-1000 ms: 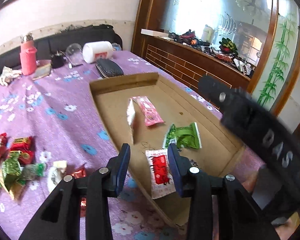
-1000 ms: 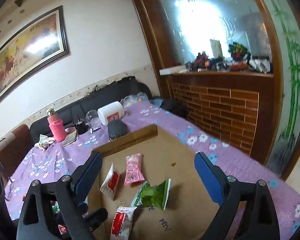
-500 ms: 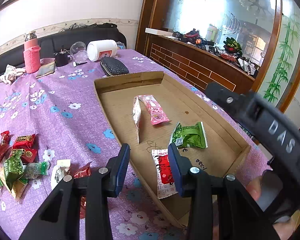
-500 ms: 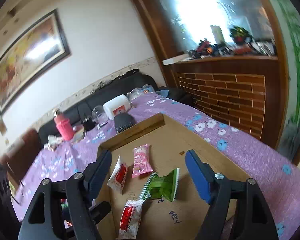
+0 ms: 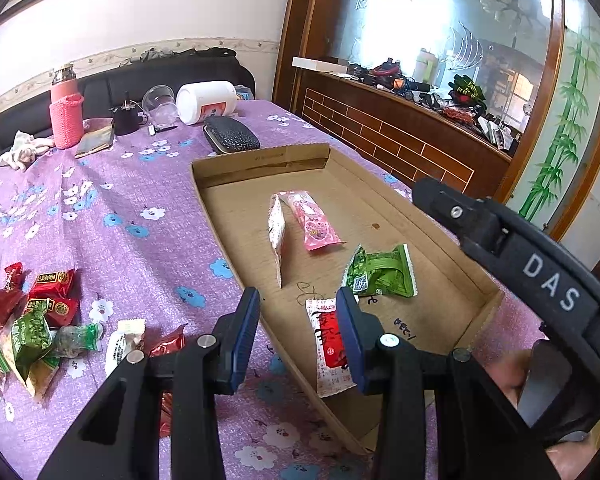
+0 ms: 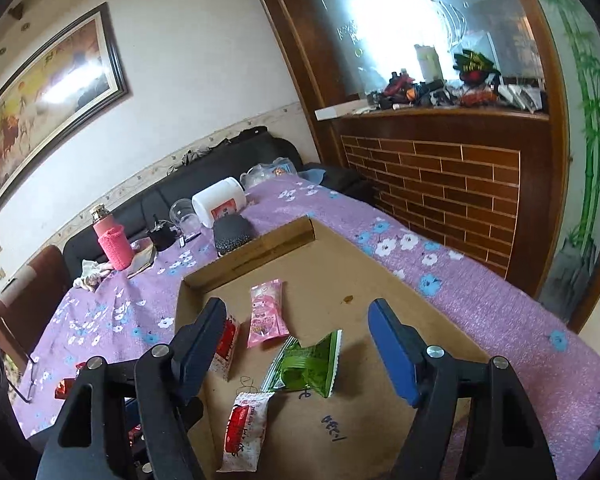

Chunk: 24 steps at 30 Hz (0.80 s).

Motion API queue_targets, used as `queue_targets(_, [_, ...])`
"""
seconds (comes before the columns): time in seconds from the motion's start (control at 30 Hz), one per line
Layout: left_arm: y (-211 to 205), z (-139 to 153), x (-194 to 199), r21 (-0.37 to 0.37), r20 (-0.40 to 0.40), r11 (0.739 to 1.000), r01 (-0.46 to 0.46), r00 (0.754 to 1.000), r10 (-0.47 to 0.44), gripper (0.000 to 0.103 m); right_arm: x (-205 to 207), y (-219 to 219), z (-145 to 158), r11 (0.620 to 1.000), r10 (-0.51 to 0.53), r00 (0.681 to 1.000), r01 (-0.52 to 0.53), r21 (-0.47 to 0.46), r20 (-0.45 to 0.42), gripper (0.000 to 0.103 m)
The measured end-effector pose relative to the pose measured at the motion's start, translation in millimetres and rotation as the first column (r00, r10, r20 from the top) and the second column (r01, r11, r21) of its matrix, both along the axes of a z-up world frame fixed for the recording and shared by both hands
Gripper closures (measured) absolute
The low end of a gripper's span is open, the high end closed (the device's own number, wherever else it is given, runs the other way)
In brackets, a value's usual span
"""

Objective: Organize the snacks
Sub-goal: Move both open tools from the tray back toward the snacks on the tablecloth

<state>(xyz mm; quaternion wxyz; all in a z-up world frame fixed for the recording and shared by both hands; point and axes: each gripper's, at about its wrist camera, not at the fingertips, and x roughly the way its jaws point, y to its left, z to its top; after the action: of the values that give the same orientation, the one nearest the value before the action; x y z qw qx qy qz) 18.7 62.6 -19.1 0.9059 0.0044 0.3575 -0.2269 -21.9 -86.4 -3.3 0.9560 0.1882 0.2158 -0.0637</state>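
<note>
Cardboard tray [image 5: 452,300] on purple tablecloth [image 5: 100,208] holds four packets. Loose snack pile [image 5: 40,320] waits left of it. Right gripper [image 6: 300,340], empty, jaws just closing partway, hangs over green packet [image 6: 304,364]. Left gripper [image 5: 296,320] part-open, empty. Between placements; next: fetch from pile.

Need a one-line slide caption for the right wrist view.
Right tongs, open and empty, hover over a cardboard tray holding four snack packets on a purple floral tablecloth.
</note>
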Motion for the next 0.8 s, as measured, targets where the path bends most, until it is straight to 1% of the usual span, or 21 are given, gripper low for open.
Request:
queue_targets(0.17, [1,3,-1,0.010,0.019,1.000,-0.015,1.000,0.015,0.065,-2,-3,0,1.000,-0.025,1.000,0.025,-0.007,0.002,0.026])
queue_targets(0.27, [3,3,0,0.012,0.021,0.999,-0.035,0.999,0.035,0.065,-4,-4,0,0.999,-0.049,0.999,0.049,-0.014,0.004,0.031])
queue_targets(0.37, [8,7,2,0.015,0.004,0.998,-0.061,0.998,0.061,0.065,-5,-3,2,0.995,-0.090,0.996,0.090,-0.052,0.004,0.031])
queue_targets(0.47, [15,13,1,0.063,-0.005,0.993,-0.101,0.995,0.101,0.065,-5,-4,1,0.995,-0.088,0.996,0.088,-0.043,0.003,0.031])
queue_targets(0.57, [31,21,-4,0.045,-0.036,0.994,-0.100,0.994,0.101,0.065,-6,-5,1,0.995,-0.090,0.996,0.089,-0.041,-0.002,0.031])
queue_targets(0.63, [41,30,-11,0.055,-0.030,0.993,-0.102,0.994,0.104,0.065,-7,-5,2,0.995,-0.087,0.996,0.087,-0.042,0.005,0.031])
queue_targets(0.7, [55,41,-21,0.072,-0.007,0.991,-0.110,0.994,0.111,0.061,-10,-3,3,0.995,-0.084,0.996,0.085,-0.047,0.021,0.031])
queue_targets(0.77, [73,50,-31,0.080,0.018,0.990,-0.118,0.993,0.117,0.052,-11,-1,4,0.996,-0.070,0.997,0.072,-0.051,0.027,0.031])
queue_targets(0.8, [81,52,-34,0.082,0.022,0.990,-0.116,0.993,0.115,0.051,-11,0,4,0.996,-0.069,0.997,0.070,-0.059,0.025,0.031])
